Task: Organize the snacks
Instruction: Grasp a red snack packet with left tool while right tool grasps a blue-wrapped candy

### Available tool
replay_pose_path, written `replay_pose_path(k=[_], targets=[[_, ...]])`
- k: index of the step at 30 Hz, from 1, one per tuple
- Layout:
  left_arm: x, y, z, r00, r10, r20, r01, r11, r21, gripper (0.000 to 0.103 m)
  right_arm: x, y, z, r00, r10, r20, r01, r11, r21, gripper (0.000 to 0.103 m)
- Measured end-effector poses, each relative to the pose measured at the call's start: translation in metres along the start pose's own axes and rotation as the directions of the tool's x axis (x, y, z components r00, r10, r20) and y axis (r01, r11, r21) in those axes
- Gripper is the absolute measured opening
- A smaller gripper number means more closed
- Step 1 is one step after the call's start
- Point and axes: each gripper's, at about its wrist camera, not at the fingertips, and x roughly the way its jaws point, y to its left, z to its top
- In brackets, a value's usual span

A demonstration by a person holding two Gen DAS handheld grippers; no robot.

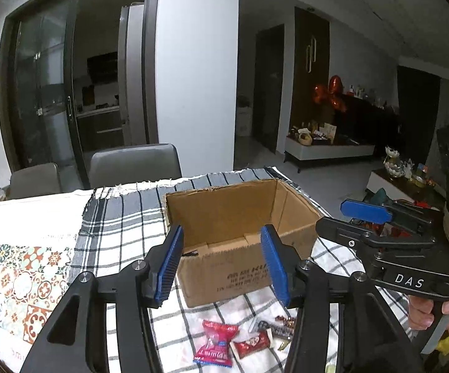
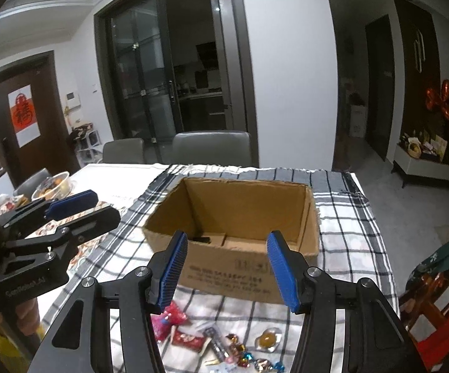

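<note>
Both the left gripper and the right gripper are released and hold nothing, the snacks lie at 6 o'clock just under the fingers, before the cardboard box at 12 o'clock.

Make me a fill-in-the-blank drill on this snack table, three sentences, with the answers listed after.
1. The cardboard box stands on a ____ cloth.
2. The snacks lie on the cloth, ____ the box.
3. The left gripper and the right gripper both hold ____ between their blue pads.

Answers: checked; outside; nothing
</note>
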Motion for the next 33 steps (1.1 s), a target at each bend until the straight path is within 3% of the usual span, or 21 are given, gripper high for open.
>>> replay_pose_path(k=[9,17,27,33], targets=[[-0.026,-0.010,-0.024,1.000,0.000,0.026,-0.001,0.999,0.044,0.051,-0.019,0.008,-0.020,1.000,-0.017,0.017,0.017,1.000,-0.009,0.055],[-0.032,-0.031,-0.054,0.999,0.006,0.040,-0.012,0.989,0.144,0.051,-0.031,0.003,-0.053,0.998,-0.054,0.012,0.054,0.998,-0.020,0.055],[-0.024,-0.052,-0.090,0.999,-0.022,-0.043,0.029,0.983,0.180,0.051,-0.026,-0.015,-0.094,0.993,-0.097,-0.074,0.097,0.995,-0.007,0.055],[-0.005,-0.052,-0.111,0.989,-0.049,-0.138,0.072,0.983,0.169,0.051,-0.010,-0.020,-0.122,0.978,-0.121,-0.168,0.117,0.992,-0.037,0.055]])
